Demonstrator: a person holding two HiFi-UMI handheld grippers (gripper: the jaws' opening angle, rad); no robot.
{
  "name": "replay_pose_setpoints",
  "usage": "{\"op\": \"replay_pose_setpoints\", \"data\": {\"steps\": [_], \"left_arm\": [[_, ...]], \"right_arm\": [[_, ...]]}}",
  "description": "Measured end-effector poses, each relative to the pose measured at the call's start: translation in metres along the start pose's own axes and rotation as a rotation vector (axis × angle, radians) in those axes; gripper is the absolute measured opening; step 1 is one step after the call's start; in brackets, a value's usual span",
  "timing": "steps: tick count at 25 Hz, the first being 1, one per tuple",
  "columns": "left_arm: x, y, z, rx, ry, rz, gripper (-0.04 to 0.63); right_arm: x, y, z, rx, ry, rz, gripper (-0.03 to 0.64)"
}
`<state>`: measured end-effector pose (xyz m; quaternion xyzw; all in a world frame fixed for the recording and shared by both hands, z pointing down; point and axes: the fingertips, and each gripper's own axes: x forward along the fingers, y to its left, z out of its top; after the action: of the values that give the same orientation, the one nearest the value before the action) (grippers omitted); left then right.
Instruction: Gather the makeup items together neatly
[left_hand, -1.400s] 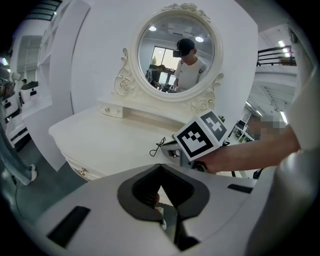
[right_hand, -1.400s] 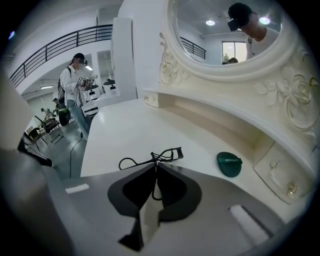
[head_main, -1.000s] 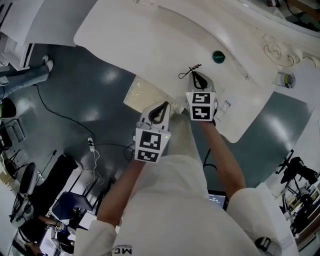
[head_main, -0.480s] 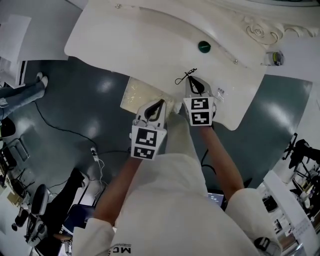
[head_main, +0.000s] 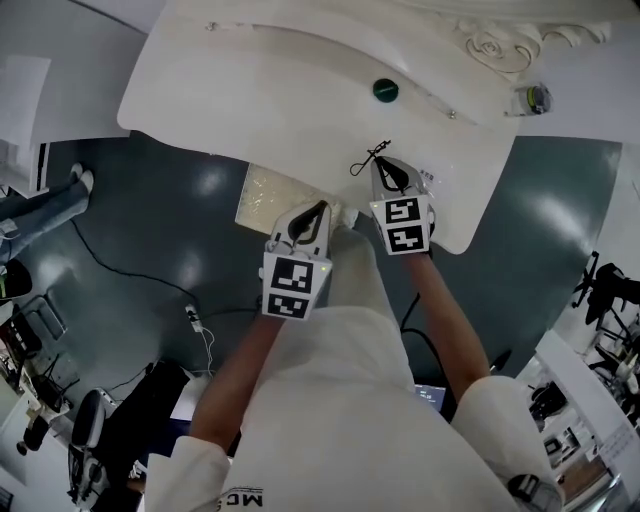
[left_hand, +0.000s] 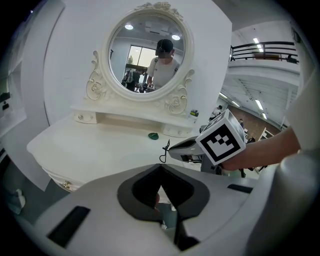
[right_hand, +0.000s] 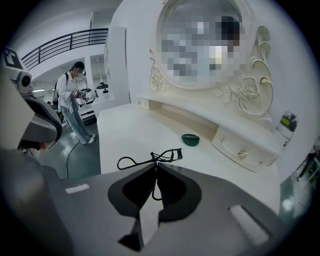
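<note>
My right gripper (head_main: 384, 162) (right_hand: 156, 166) is shut on a black eyelash curler (head_main: 368, 157) (right_hand: 150, 159), which hangs just above the white dressing table (head_main: 250, 90) near its front edge. The curler's loops stick out to the left of the jaws. A small round dark-green item (head_main: 385, 90) (right_hand: 190, 139) (left_hand: 153, 135) lies further back on the tabletop. My left gripper (head_main: 321, 207) (left_hand: 161, 169) is over the table's front edge, left of the right one, jaws together with nothing in them. In the left gripper view the right gripper (left_hand: 172, 149) appears with the curler (left_hand: 164, 151).
An oval mirror (left_hand: 150, 50) with an ornate frame stands at the back of the table. A small bottle (head_main: 537, 98) (right_hand: 286, 122) sits on the shelf at the right. A pale patterned panel (head_main: 268, 192) shows below the front edge. Cables (head_main: 190, 310) lie on the floor. A person (right_hand: 75, 102) stands far left.
The head view has swung, so the table sits higher and further left in the picture. Both grippers have shifted slightly along the front edge; the curler stays in the right jaws.
</note>
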<state>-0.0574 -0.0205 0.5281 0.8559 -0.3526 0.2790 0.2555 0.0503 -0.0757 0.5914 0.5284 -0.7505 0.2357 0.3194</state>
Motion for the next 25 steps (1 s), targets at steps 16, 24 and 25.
{"op": "replay_pose_setpoints", "data": {"steps": [16, 24, 25], "left_arm": [[0.03, -0.018, 0.006, 0.006, 0.033, -0.007, 0.002], [0.039, -0.023, 0.011, 0.004, 0.034, -0.005, 0.002], [0.04, -0.023, 0.012, 0.005, 0.033, -0.005, 0.002]], "right_arm": [[0.016, -0.018, -0.033, -0.141, 0.059, 0.114, 0.014], [0.021, -0.021, -0.039, -0.171, 0.083, 0.142, 0.014], [0.021, -0.021, -0.04, -0.173, 0.085, 0.145, 0.014]]}}
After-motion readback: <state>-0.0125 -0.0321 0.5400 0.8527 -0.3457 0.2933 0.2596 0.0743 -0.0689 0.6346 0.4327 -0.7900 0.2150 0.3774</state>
